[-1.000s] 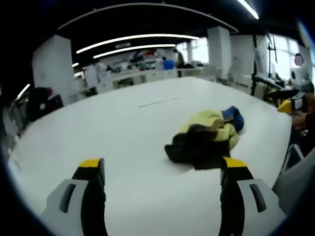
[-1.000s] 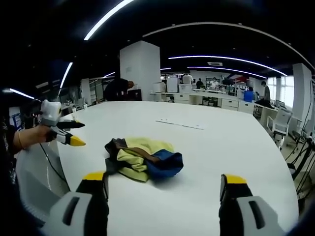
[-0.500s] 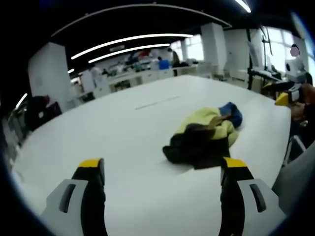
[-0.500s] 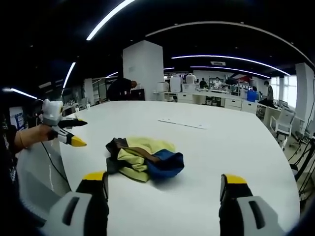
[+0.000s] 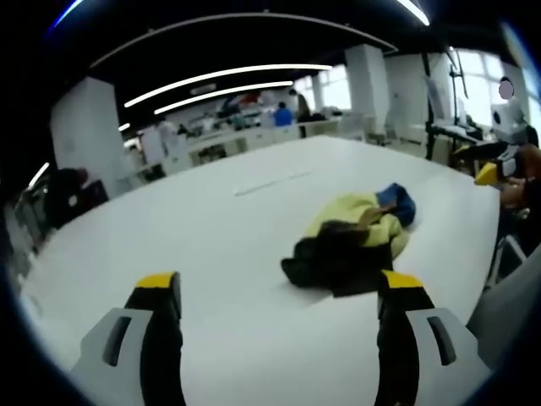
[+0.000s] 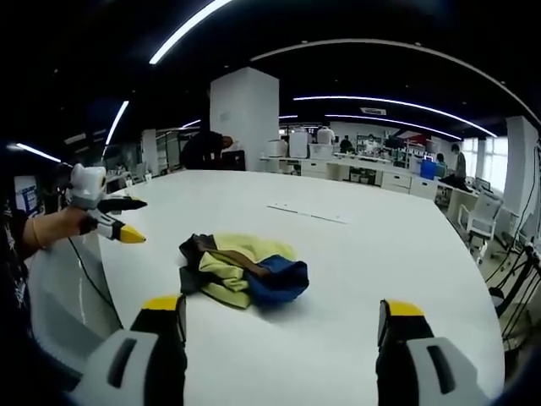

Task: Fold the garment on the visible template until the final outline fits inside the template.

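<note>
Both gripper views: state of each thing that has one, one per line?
Yellow, blue and dark crumpled garment: bunched in a heap on the table, not folded, untouched.
White table: garment lies on it; a thin line marking beyond the garment.
Left gripper: open, held in the air at the table edge.
Right gripper: open, holding nothing, short of the garment.

I see a crumpled garment (image 6: 243,271) in pale yellow, with a royal blue part and a dark brown-black part; in the left gripper view the same garment (image 5: 355,245) shows its dark part nearest me and the blue farthest. It lies on a plain white table (image 6: 355,254). My right gripper (image 6: 281,326) has grey jaws with black inner faces and bright yellow tips. My left gripper (image 5: 279,300) has the same colours. Seen in the right gripper view, the left gripper (image 6: 110,218) is white and black with a yellow tip.
</note>
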